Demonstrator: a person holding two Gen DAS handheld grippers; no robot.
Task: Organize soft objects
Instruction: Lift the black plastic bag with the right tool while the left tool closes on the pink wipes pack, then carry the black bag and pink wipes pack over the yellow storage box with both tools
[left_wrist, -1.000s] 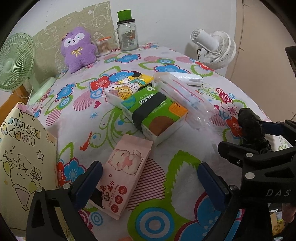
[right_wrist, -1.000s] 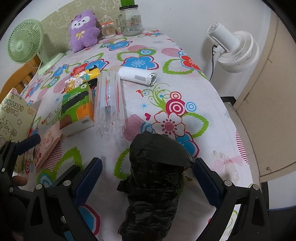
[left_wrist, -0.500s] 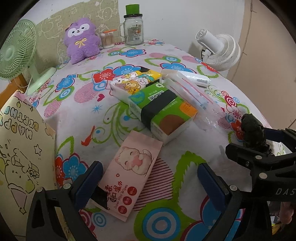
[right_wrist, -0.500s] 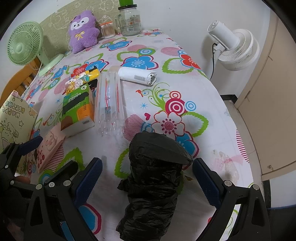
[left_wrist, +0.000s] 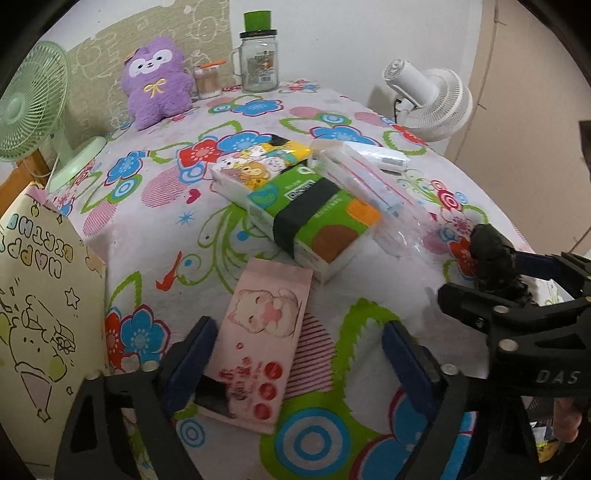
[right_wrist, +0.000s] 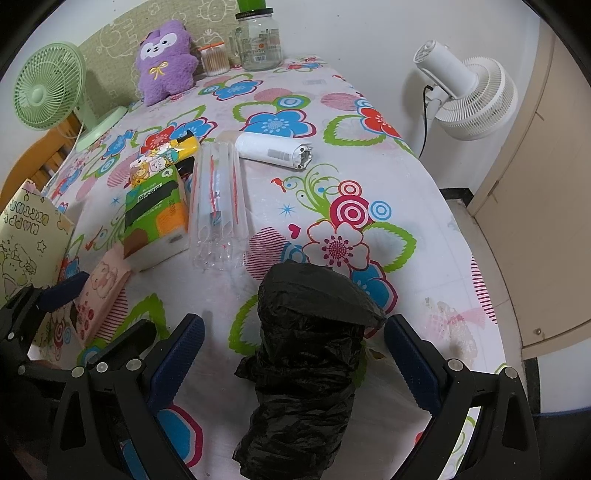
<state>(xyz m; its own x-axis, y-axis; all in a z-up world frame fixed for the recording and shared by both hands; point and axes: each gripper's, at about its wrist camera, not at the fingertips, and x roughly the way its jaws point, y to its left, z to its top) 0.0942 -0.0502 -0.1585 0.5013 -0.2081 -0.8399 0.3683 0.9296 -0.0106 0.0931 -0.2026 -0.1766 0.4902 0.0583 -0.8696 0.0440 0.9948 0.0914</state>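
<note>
My left gripper (left_wrist: 295, 358) is open over the near end of a pink wet-wipes pack (left_wrist: 264, 339) that lies flat on the flowered tablecloth (left_wrist: 155, 229). My right gripper (right_wrist: 293, 356) is open around a roll of black plastic bags (right_wrist: 306, 365), with gaps on both sides. Behind lie a green tissue pack (left_wrist: 314, 218), a cartoon tissue pack (left_wrist: 258, 166), a clear straw pack (right_wrist: 218, 206) and a white roll (right_wrist: 275, 149). A purple plush toy (left_wrist: 155, 81) sits at the back.
A green fan (left_wrist: 26, 107) stands at the back left and a white fan (right_wrist: 465, 92) beyond the right edge. A glass jar (left_wrist: 258, 62) and a cotton-swab tub (left_wrist: 208, 81) stand at the back. A yellow gift bag (left_wrist: 40, 295) stands at the left.
The left gripper has moved forward and slightly lower over the pink pack. The right gripper has barely moved, still open around the black roll.
</note>
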